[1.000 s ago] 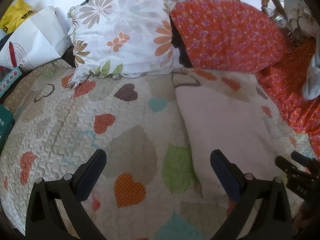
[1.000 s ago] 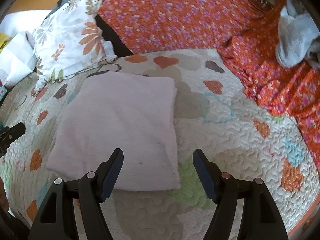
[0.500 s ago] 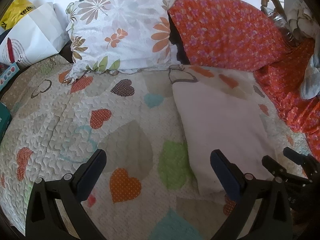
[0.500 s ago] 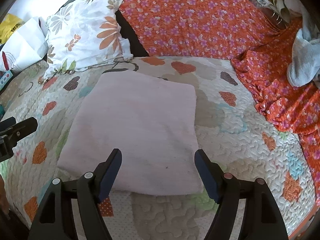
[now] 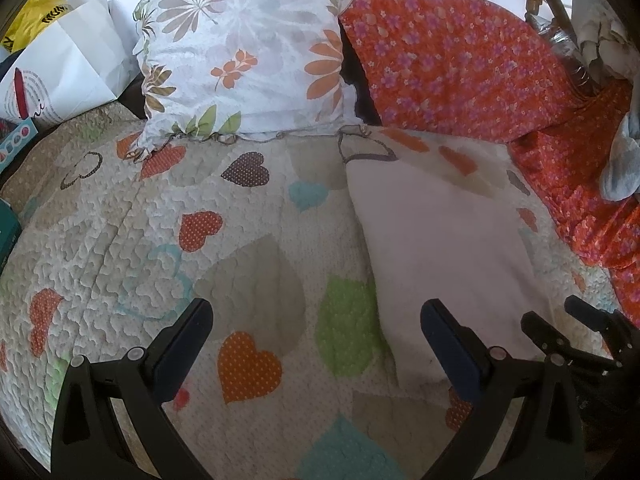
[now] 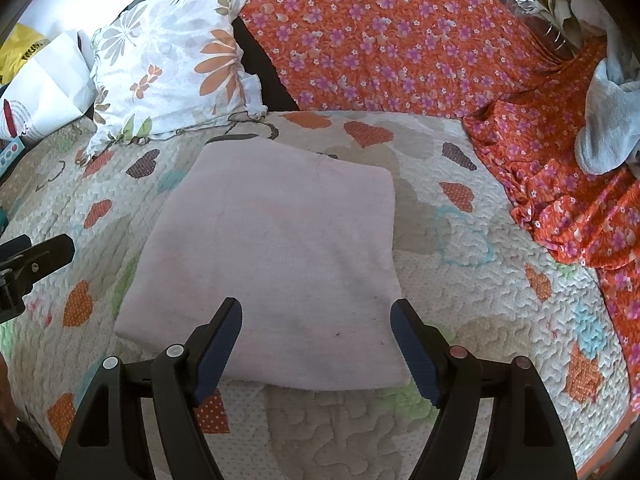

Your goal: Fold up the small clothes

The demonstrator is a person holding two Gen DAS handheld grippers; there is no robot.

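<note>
Garment: pale pink folded cloth (image 6: pixel 276 276) lay flat on the bed quilt (image 5: pixel 132 240), a rough rectangle w/ near edge toward the cameras; a few small dark specks near that edge.
Where: mid-bed, in front of the pillows, well apart from the heap at the bed's right side.
Right tongs (image 6: pixel 316 340): spread wide, nothing pinched; tips hung over the cloth's near edge, one on either side of its near-right corner area. Contact w/ cloth: couldn't tell.
Left tongs (image 5: pixel 316 340): also spread wide, empty; over bare quilt just left of the cloth, right-hand finger (image 5: pixel 452 340) overlapping the cloth's left edge in view.
Each other: right tongs showed at the lower right of the left wrist view, left tongs at the left edge of the right wrist view.
Quilt: cream, stitched, w/ hearts in orange, red, green, teal, brown.
Pillows: white floral pillow (image 5: pixel 244 52) at back left; orange flowered pillow (image 6: pixel 372 36) beside it, dark gap btwn them.
Right side: orange flowered fabric (image 6: pixel 560 184) bunched on the quilt, grey garment (image 6: pixel 608 128) on top of it.
Left side: white paper bag (image 5: pixel 68 64) and yellow bag (image 5: pixel 32 16) past the bed edge.
</note>
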